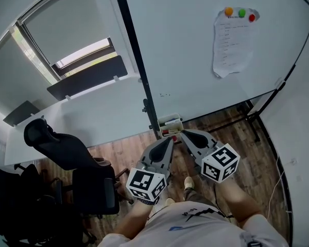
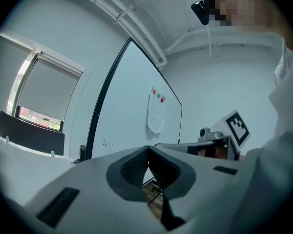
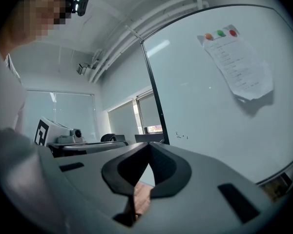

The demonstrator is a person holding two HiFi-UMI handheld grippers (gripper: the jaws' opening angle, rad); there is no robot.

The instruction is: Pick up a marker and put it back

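While markers (image 1: pixel 171 131) in the tray (image 1: pixel 169 121) at the bottom edge of the whiteboard (image 1: pixel 195 50) blur together, I hold the left gripper (image 1: pixel 169 140) and right gripper (image 1: pixel 184 133) pointing at it, both with jaws closed on nothing.

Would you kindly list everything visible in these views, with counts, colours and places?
large whiteboard: one, white with a black frame, upright ahead.
paper sheet: one, white, upper right of the board.
round magnets: three, orange, green, red, along the sheet's top.
small marker tray: one, pale, by the board's foot; markers inside, count unclear.
long desk: one, white, left.
office chairs: two, black, lower left.
left gripper: grey, shut, empty.
right gripper: grey, shut, empty.
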